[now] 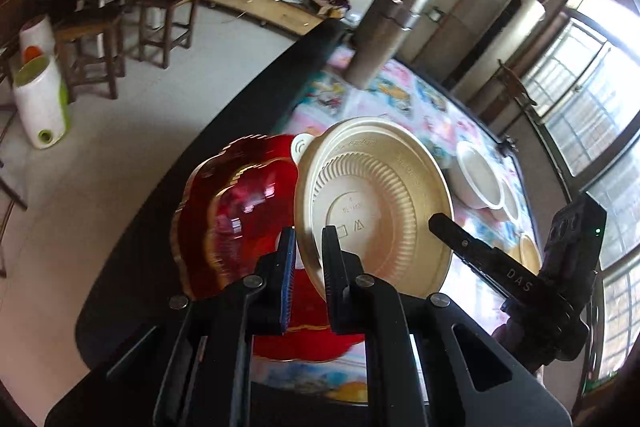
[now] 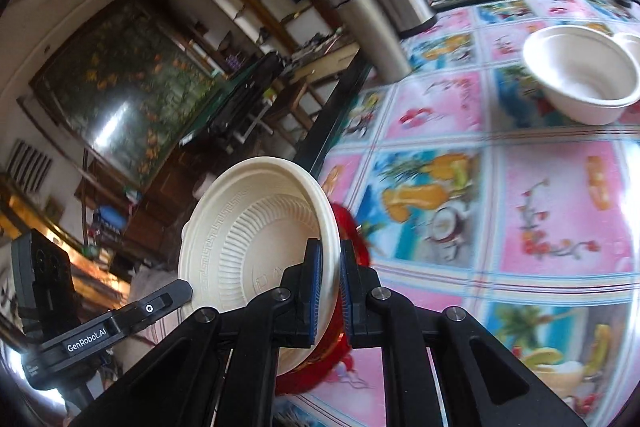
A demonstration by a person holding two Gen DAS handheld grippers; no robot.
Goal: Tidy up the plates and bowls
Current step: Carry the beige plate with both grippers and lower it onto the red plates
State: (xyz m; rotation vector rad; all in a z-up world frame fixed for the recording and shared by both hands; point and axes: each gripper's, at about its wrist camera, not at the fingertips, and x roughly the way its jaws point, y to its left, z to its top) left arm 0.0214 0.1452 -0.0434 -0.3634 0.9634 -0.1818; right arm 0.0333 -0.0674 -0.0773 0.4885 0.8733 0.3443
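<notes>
Cream ribbed plastic plate [image 1: 372,203], held on edge above the red scalloped gold-rimmed plate [image 1: 240,211] at the table's edge, seems mid-stacking; next it likely needs levelling and lowering. Left gripper [image 1: 309,247] and right gripper [image 2: 327,281] both clench narrowly on its rim; white bowl [image 2: 582,75] sits well apart

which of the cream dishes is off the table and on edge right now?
The cream ribbed plate, held up on edge with both grippers' jaws clamped on its rim, in front of the red plate. The white bowl sits upright on the tablecloth, untouched.
</notes>
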